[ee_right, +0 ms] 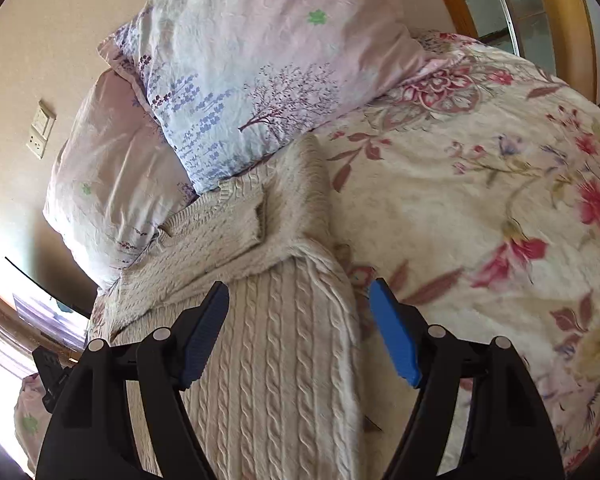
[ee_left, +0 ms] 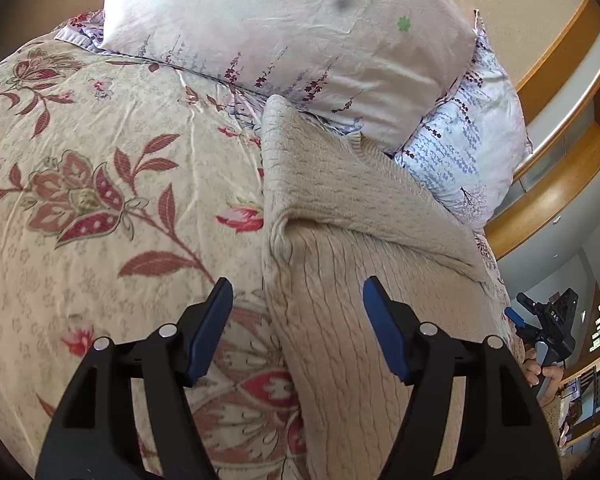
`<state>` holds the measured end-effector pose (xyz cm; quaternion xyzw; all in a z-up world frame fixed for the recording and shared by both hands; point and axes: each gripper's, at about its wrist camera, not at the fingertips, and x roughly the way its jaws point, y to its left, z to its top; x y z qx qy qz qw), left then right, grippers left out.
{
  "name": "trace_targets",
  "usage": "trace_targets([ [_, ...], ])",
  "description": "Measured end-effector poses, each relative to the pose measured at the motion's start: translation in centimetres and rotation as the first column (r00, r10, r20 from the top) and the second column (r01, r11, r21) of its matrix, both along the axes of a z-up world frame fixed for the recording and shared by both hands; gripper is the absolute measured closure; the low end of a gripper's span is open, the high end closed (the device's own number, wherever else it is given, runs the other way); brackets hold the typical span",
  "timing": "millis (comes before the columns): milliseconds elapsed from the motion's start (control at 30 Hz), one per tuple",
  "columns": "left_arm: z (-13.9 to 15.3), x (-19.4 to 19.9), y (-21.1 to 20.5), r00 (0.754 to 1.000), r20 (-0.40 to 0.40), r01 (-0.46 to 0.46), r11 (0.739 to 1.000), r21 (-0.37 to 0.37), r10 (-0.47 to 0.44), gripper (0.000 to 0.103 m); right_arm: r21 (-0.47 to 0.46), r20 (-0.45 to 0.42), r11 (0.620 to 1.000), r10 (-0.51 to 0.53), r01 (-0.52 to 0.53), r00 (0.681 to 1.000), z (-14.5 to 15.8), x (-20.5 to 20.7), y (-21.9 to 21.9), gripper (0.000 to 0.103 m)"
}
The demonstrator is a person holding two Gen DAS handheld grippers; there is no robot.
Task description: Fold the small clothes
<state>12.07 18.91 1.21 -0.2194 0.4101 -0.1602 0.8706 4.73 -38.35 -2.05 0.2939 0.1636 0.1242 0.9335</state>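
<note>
Between the spread fingers of the left gripper (ee_left: 298,294) and right gripper (ee_right: 298,296) lies the sweater (ee_right: 276,360), whose folded sleeve could slip open if nudged

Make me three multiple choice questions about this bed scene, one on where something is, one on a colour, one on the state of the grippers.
1. Where does the sweater lie?
A. on the floral bedspread, its far end by the pillows
B. on the floor
C. over a chair

2. What colour is the sweater?
A. navy
B. cream
C. red

3. How do the left gripper and right gripper stand?
A. both clamped on cloth
B. one open, one shut
C. both open, holding nothing

Answers: 1 A, it lies flat on the bedspread below the pillows. 2 B, pale cable knit. 3 C, wide gaps between the blue pads in both wrist views.
</note>
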Motion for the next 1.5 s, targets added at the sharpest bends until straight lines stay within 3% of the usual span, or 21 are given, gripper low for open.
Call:
trace_targets([
  [167, -0.7, -2.8, 0.2, 1.0, -0.009, 0.0, 1.0, -0.009, 0.0, 0.035, 0.037, -0.049, 0.997, 0.069, -0.067, 0.996, -3.1, -1.2, -0.4, 0.038],
  [233, -0.9, -3.9, 0.0, 1.0, -0.002, 0.006, 1.0, -0.022, -0.006, 0.035, 0.067, -0.052, 0.992, 0.113, -0.109, 0.992, -3.9, -1.5, 0.0, 0.046],
  [367, -1.1, -6.0, -0.6, 0.999, 0.008, 0.041, 0.997, -0.063, -0.041, 0.036, 0.114, -0.037, 0.978, 0.177, -0.172, 0.983, -5.0, -2.7, 0.5, 0.049],
  [433, -1.2, -7.1, -1.0, 0.998, 0.016, 0.061, 0.994, -0.09, -0.06, 0.037, 0.141, -0.034, 0.968, 0.212, -0.206, 0.977, -5.4, -3.2, 0.7, 0.056],
  [767, -2.2, -11.8, -2.4, 0.989, 0.022, 0.148, 0.963, -0.226, -0.147, 0.068, 0.209, -0.003, 0.922, 0.333, -0.325, 0.943, -7.7, -6.5, 2.3, 0.068],
  [1100, -3.9, -13.6, -3.8, 0.972, -0.027, 0.212, 0.914, -0.347, -0.235, 0.075, 0.142, 0.017, 0.913, 0.384, -0.383, 0.923, -9.3, -8.8, 4.6, 0.083],
  [1200, -3.7, -13.5, -4.5, 0.965, -0.039, 0.235, 0.917, -0.324, -0.261, 0.08, 0.114, 0.024, 0.918, 0.379, -0.379, 0.925, -9.0, -9.0, 5.0, 0.09],
  [1267, -3.4, -13.3, -5.1, 0.963, -0.053, 0.239, 0.931, -0.274, -0.263, 0.095, 0.085, 0.036, 0.927, 0.363, -0.365, 0.931, -8.6, -9.1, 5.2, 0.093],
  [1500, -0.4, -12.0, -4.6, 0.975, 0.036, 0.221, 0.956, -0.191, -0.218, 0.096, -0.061, 0.179, 0.974, 0.226, -0.219, 0.958, -5.0, -10.7, 5.6, 0.095],
])
